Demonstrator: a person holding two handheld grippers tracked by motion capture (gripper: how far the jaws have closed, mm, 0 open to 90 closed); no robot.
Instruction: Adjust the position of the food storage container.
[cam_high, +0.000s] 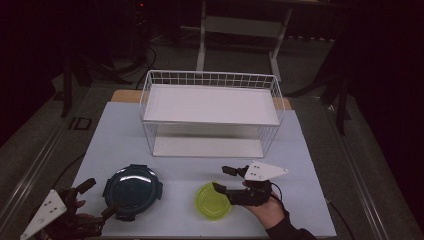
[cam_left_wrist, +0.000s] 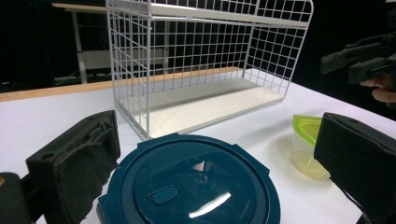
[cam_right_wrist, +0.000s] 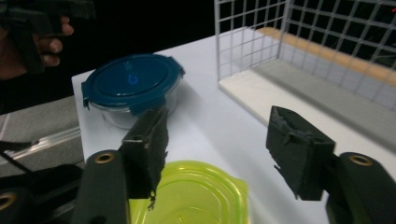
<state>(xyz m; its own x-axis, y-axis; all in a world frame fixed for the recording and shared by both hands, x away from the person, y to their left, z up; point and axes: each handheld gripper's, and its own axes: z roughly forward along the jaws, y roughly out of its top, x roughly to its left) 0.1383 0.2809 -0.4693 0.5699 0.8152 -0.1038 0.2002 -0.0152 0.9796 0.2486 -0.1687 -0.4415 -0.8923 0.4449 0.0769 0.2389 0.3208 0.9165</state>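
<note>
White table (cam_high: 300, 150) seen from above, 2-shelf wire rack (cam_high: 212, 112) at back. Right gripper (cam_high: 223, 179) part open over green container (cam_high: 212, 201), nothing gripped. Left gripper (cam_left_wrist: 210, 163) wide open around blue-lidded bowl (cam_left_wrist: 191, 186); glass wall of bowl seen from right gripper view.

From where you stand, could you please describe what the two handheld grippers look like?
Both are black. The left gripper and the right gripper each carry a grey three-cornered plate with small dark dots. Their jaws have rough black foam pads. The right hand wears a dark sleeve.

green tub (cam_right_wrist: 196, 196): cut off at bottom edge | blue-lidded container (cam_left_wrist: 189, 184): base cropped
</note>
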